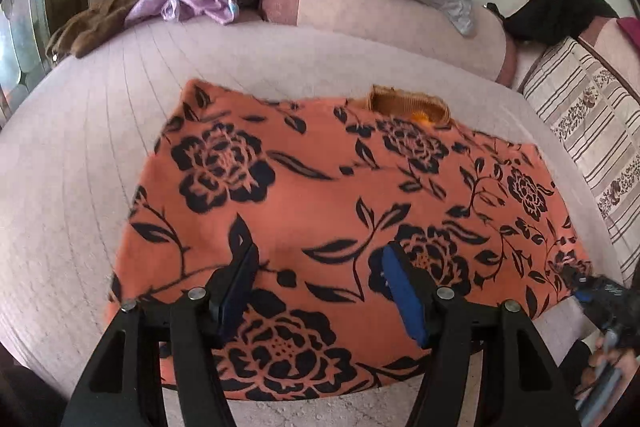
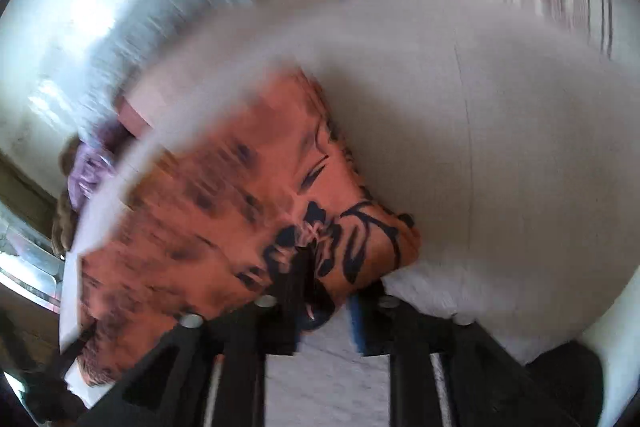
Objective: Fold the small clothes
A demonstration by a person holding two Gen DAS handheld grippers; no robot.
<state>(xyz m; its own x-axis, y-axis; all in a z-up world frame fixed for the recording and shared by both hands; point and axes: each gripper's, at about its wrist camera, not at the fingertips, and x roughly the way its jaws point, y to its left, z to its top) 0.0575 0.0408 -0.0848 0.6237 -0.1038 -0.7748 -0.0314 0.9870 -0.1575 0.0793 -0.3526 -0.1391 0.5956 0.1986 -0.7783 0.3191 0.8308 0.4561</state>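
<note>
**Garment wide across the frame, right tongs at its corner**

The orange garment [image 1: 340, 211] lay flat on the bed [image 1: 80, 147], filling the middle of my left view, its long axis running left to right. My left tongs [image 1: 320, 267] hovered spread above its near edge, gripping nothing. My right tongs [image 2: 320, 291] sat at the lower-right corner, apparently pinching the cloth [image 2: 248, 211]; blur left me unsure. The right was nearer.

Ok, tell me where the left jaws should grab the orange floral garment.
Grip the orange floral garment at its near hem, coming in low from the front edge of the bed. It lies flat, and that hem sits just below the open left gripper.
</note>
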